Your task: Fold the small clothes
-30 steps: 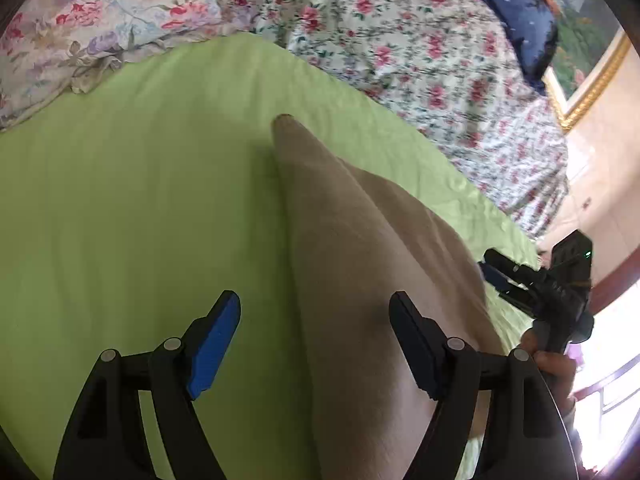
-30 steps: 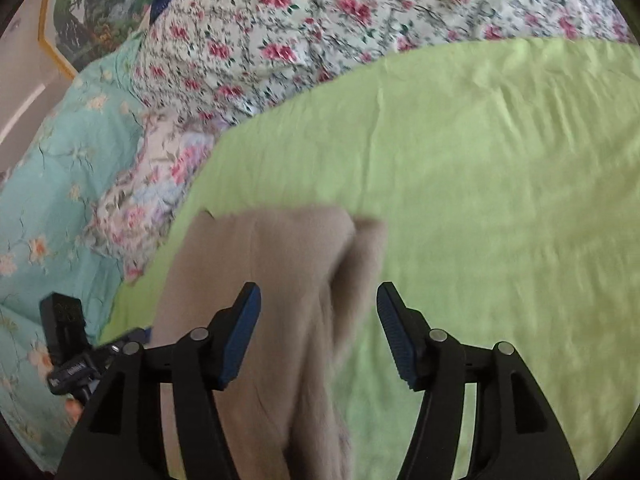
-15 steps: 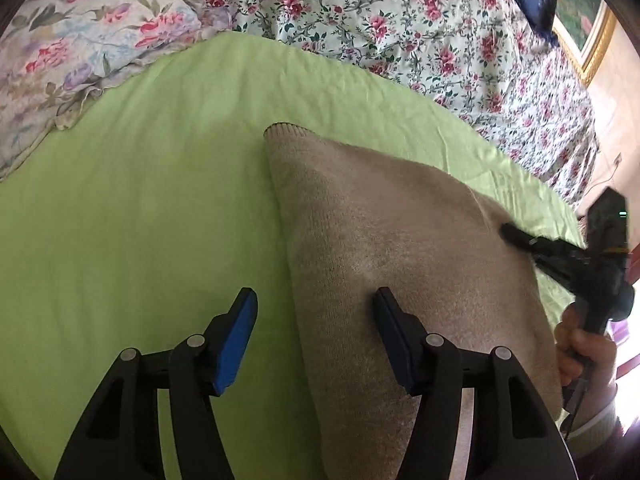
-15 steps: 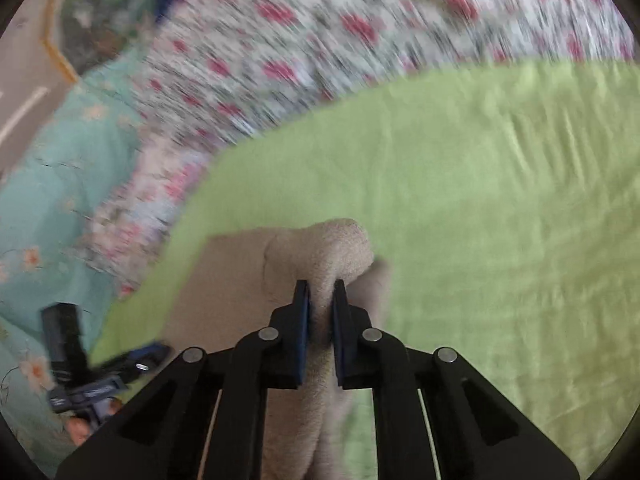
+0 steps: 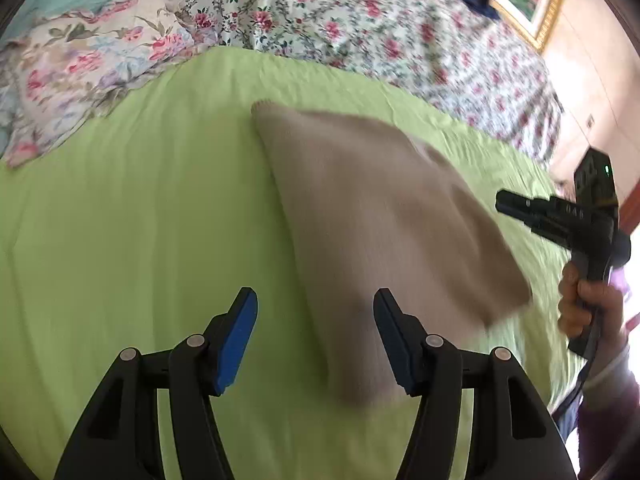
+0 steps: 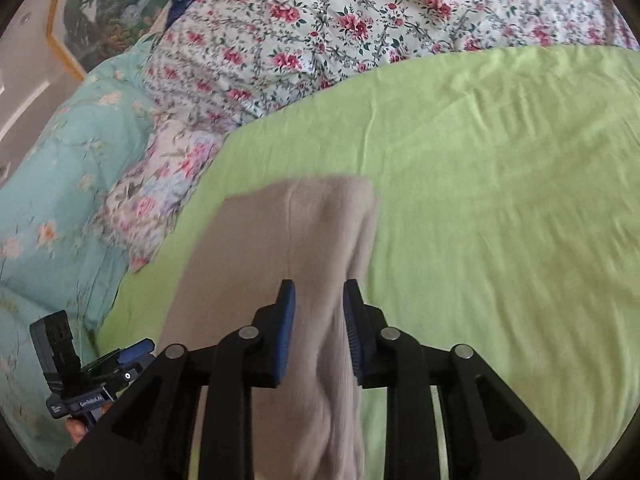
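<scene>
Right claw point(image 6: 319, 330) has let go, jaws opening astride blurred beige garment point(image 6: 280, 264) — left claw point(image 5: 314, 340) wide, empty.

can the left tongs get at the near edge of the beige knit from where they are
Probably yes. The left tongs stand open and empty above the green sheet, the knit's near edge just ahead of the right-hand finger. Nothing lies between; the right tongs, jaws opening, are at its far side.

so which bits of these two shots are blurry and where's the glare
Left wrist view: the beige garment is smeared along its right edge, the floral quilt streaks at right, and window glare washes out the far right edge. Right wrist view: the teal bedding and nearby sheet are softly smeared; no glare; fisheye curves both.
</scene>
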`<act>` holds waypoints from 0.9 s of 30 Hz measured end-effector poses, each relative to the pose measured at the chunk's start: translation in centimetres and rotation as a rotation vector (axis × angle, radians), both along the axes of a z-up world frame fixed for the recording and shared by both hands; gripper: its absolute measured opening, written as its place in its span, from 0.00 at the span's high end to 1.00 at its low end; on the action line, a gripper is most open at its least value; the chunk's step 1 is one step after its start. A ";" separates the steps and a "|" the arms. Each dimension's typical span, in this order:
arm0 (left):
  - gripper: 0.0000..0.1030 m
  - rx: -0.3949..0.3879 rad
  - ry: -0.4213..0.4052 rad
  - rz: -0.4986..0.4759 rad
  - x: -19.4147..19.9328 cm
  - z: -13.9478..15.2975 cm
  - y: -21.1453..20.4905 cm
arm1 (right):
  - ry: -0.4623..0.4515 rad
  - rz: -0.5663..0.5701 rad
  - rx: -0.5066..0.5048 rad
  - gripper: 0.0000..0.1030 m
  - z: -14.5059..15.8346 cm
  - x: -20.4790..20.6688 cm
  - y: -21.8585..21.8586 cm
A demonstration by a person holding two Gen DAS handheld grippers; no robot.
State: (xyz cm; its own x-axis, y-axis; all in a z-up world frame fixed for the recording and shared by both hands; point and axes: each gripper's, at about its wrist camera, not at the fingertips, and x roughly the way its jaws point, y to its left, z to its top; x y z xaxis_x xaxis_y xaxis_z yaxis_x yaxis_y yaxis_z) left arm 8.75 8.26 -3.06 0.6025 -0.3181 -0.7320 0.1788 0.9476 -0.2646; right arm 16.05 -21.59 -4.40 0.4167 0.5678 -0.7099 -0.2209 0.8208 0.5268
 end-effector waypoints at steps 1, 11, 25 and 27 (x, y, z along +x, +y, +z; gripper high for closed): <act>0.41 -0.003 0.000 -0.001 -1.3 -0.2 0.0 | 0.002 0.004 0.000 0.71 0.0 -1.1 -0.2; 0.41 0.054 -0.008 -0.005 -4.5 -3.3 -3.0 | 0.053 0.024 0.004 0.58 -2.3 -8.0 -0.3; 0.82 0.189 -0.029 0.088 -3.7 -4.4 -4.5 | 0.073 0.005 -0.074 0.89 -4.0 -7.6 -0.5; 0.81 0.155 -0.017 0.062 -4.1 -3.6 -4.0 | 0.089 0.001 -0.088 0.85 -4.5 -7.6 -0.6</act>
